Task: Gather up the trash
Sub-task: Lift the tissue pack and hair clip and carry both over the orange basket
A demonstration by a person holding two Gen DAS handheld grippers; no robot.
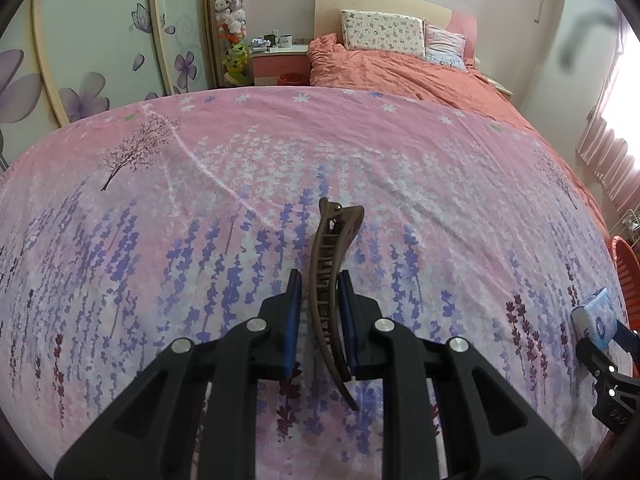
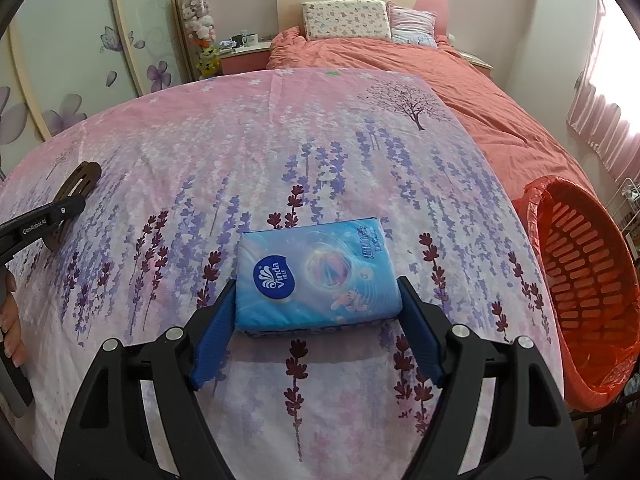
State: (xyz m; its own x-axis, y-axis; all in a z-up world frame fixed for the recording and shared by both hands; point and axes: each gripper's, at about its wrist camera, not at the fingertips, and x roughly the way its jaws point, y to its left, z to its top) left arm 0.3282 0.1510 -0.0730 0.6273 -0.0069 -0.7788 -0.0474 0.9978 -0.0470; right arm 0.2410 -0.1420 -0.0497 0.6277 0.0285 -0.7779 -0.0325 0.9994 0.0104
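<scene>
Left gripper (image 1: 319,304) clamped on brown hair clip (image 1: 332,276). Right gripper (image 2: 316,312) grasping blue tissue pack (image 2: 314,276) above floral sheet (image 2: 240,152); red bin (image 2: 580,280) right.

sheet ahead (image 2: 280,152) lying bare, giving me room | orange basket (image 2: 592,280) standing at my right edge | my left gripper (image 2: 60,216) with hair clip (image 2: 76,188) occupying far left
</scene>
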